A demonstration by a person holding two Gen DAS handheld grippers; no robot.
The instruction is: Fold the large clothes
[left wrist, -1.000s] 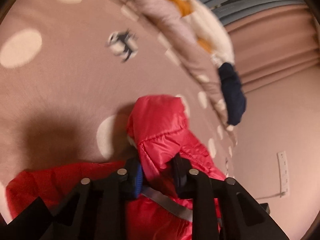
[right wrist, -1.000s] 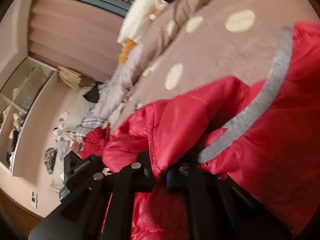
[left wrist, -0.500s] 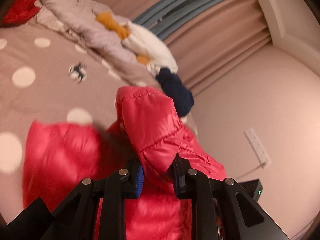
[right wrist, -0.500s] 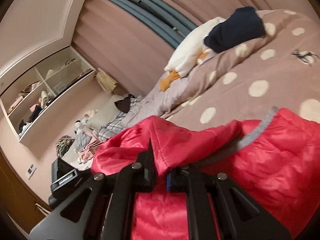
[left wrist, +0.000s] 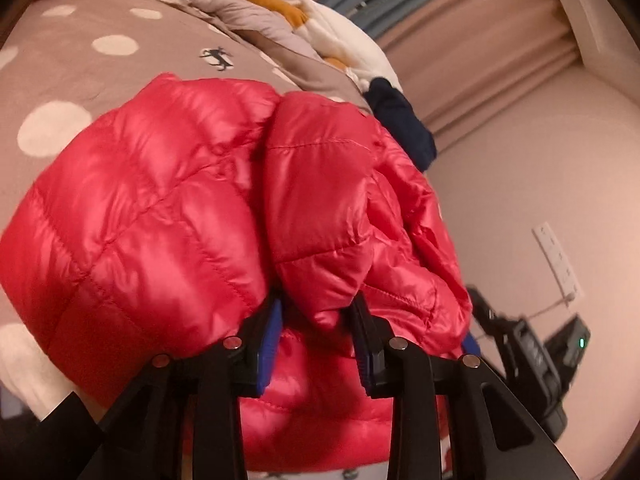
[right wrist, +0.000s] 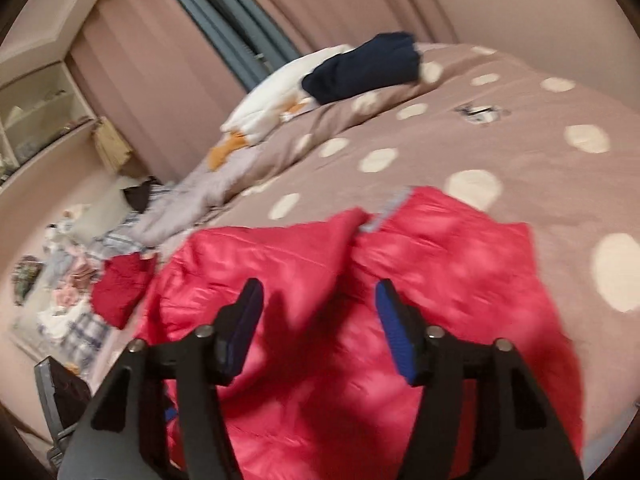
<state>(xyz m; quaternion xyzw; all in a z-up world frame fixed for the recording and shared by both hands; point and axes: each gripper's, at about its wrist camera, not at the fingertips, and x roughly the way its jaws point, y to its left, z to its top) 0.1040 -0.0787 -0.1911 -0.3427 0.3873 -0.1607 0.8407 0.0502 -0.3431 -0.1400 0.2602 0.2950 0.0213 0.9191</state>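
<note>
A shiny red puffer jacket (left wrist: 160,200) lies bunched and folded over on the polka-dot bed cover (left wrist: 80,72). My left gripper (left wrist: 318,320) has a puffy fold of the jacket between its blue pads; its jaws are opening while the fold still fills the gap. In the right wrist view the jacket (right wrist: 460,280) spreads flat on the bed cover (right wrist: 520,140), with a grey trim strip (right wrist: 390,208) at its far edge. My right gripper (right wrist: 316,312) hovers just above it, its jaws opening wide with nothing between them.
A navy garment (right wrist: 360,68) and white bedding (right wrist: 272,108) lie at the bed's far edge by the curtains. A dark red cloth (right wrist: 120,288) and a clothes pile (right wrist: 68,280) sit left. A wall socket (left wrist: 558,260) and a black device (left wrist: 560,360) are right.
Both grippers carried the jacket's edge over and laid it on the rest of the jacket. The right gripper let go and spread wide; the left widened slightly around its fold.
</note>
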